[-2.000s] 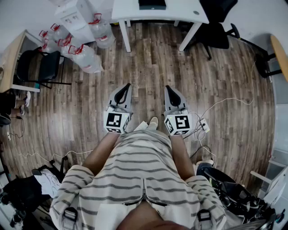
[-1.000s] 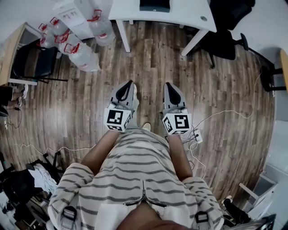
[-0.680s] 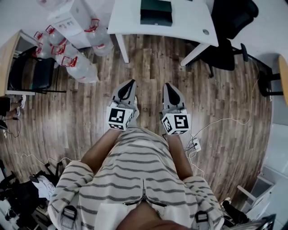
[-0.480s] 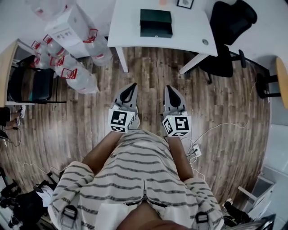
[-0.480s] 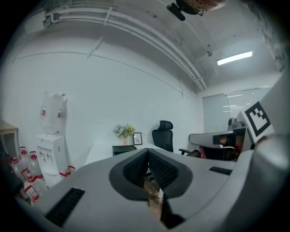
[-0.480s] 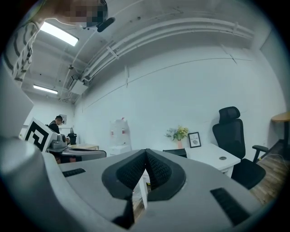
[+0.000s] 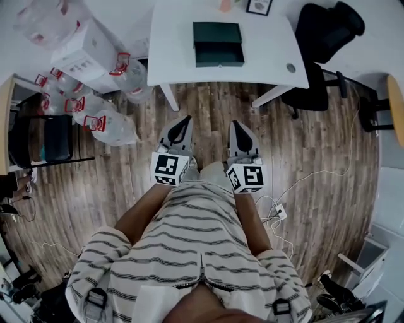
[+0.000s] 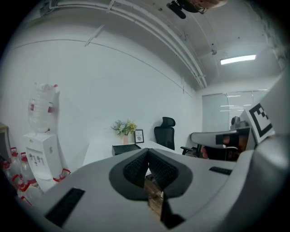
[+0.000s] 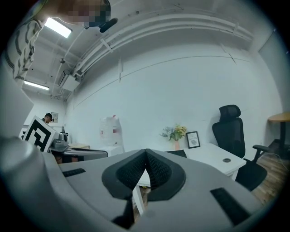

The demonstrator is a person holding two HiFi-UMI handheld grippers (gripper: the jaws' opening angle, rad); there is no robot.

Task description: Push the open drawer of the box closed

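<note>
A dark green box (image 7: 218, 43) with its drawer pulled out toward me sits on a white table (image 7: 177, 50) ahead; in the left gripper view the box (image 8: 126, 148) shows small beyond the jaws, and in the right gripper view the box (image 9: 177, 153) peeks past them. My left gripper (image 7: 184, 120) and right gripper (image 7: 235, 125) are held side by side over the wooden floor, well short of the table. Both point forward with jaws shut and nothing between them; left gripper (image 8: 147, 152), right gripper (image 9: 145, 152).
Water bottles (image 7: 107, 126) and a white dispenser (image 7: 82, 57) stand at the left. A black office chair (image 7: 315, 44) sits right of the table. A vase of flowers (image 8: 123, 129) and a picture frame (image 7: 259, 6) are on the table. A cable (image 7: 303, 183) lies on the floor.
I have walked forward: the table and green box have come down into view and nearer, the bottles have slid left. Both grippers stay shut and side by side.
</note>
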